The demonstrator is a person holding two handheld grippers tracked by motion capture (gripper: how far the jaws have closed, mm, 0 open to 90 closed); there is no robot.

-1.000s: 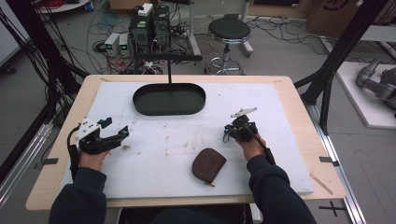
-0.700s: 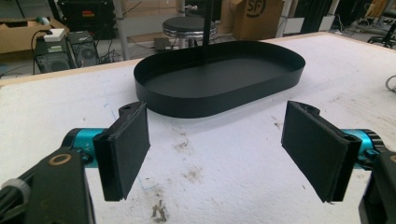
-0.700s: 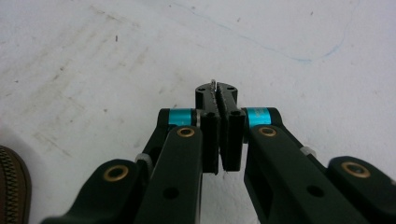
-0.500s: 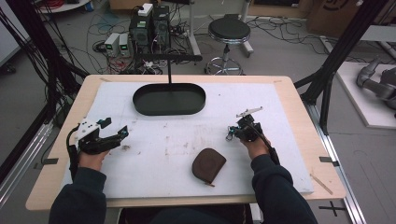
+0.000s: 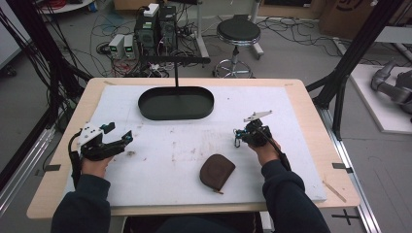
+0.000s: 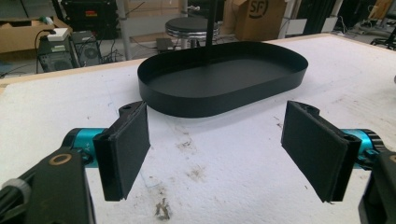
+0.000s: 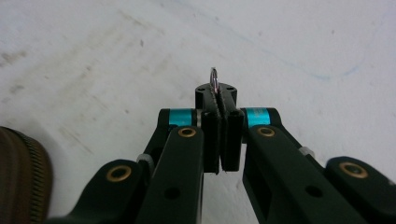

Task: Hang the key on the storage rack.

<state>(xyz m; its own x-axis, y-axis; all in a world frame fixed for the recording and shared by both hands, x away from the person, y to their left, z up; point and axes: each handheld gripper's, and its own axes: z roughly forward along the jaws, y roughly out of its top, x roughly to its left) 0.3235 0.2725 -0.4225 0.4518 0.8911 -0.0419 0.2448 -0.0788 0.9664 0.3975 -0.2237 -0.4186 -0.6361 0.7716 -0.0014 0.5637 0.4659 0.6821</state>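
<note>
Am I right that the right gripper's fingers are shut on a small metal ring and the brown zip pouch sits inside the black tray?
Not quite. The right gripper is shut on the metal ring, but the brown zip pouch lies on the white mat, apart from the black tray, as the high view shows.

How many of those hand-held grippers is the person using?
2: the open left gripper at the table's left, and the right gripper at its right, shut on a small metal ring.

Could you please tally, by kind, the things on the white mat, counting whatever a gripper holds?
Black oval tray: 1
Brown zipped pouch: 1
Small metal ring, pinched in the right gripper: 1
Total: 3
</note>
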